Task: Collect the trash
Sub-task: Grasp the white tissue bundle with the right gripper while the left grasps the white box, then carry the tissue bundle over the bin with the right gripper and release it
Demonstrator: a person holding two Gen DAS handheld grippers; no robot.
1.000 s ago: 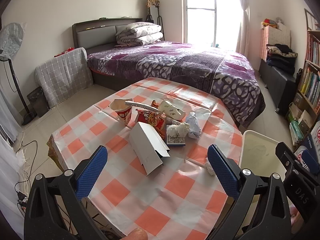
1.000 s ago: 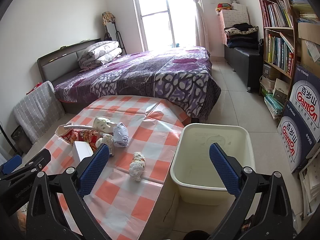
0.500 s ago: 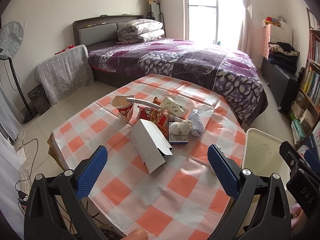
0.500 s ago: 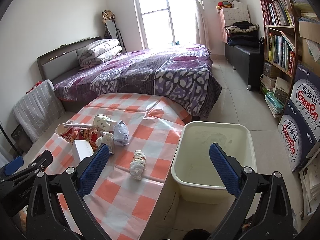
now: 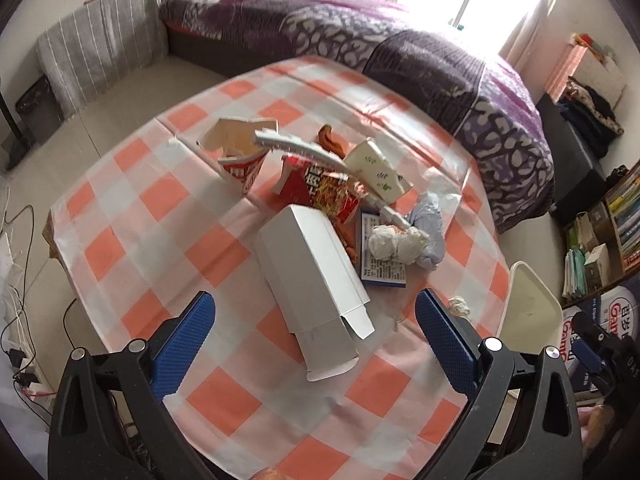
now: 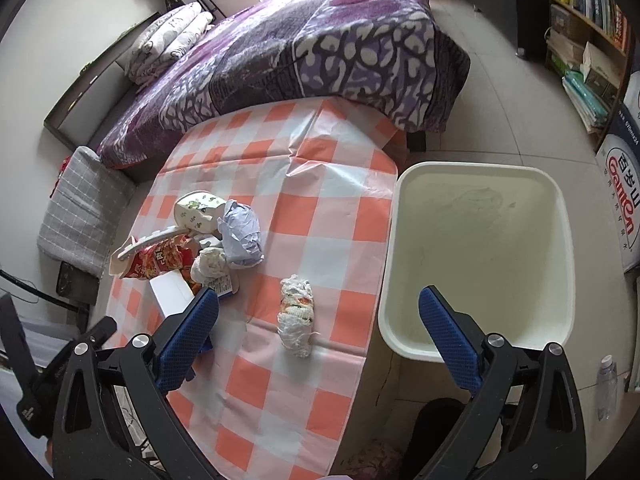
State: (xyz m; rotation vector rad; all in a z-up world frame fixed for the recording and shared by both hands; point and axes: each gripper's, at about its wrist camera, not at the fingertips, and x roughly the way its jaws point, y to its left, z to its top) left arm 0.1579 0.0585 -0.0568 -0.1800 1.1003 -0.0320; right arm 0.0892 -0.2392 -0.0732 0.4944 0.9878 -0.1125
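A pile of trash lies on the orange-and-white checked table (image 5: 160, 208): a white carton (image 5: 308, 276), red snack wrappers (image 5: 320, 192), a torn paper cup (image 5: 240, 152), crumpled tissue (image 5: 394, 242) and a pale blue wad (image 5: 430, 228). My left gripper (image 5: 314, 314) is open above the near end of the white carton. In the right wrist view a crumpled tissue wad (image 6: 297, 316) lies alone on the table (image 6: 320, 208), below my open right gripper (image 6: 318, 316). A cream bin (image 6: 480, 264) stands beside the table on the right.
A bed with a purple cover (image 6: 320, 52) stands behind the table. Bookshelves (image 6: 580, 20) and printed boxes (image 6: 624, 200) line the right wall. A grey-covered chair (image 5: 100, 52) and cables (image 5: 16, 320) are at the left. The bin's rim also shows in the left wrist view (image 5: 528, 308).
Both grippers have tilted downward and moved in over the table. The trash pile and the lone tissue wad now sit larger and closer to the fingers. Nothing was picked up.
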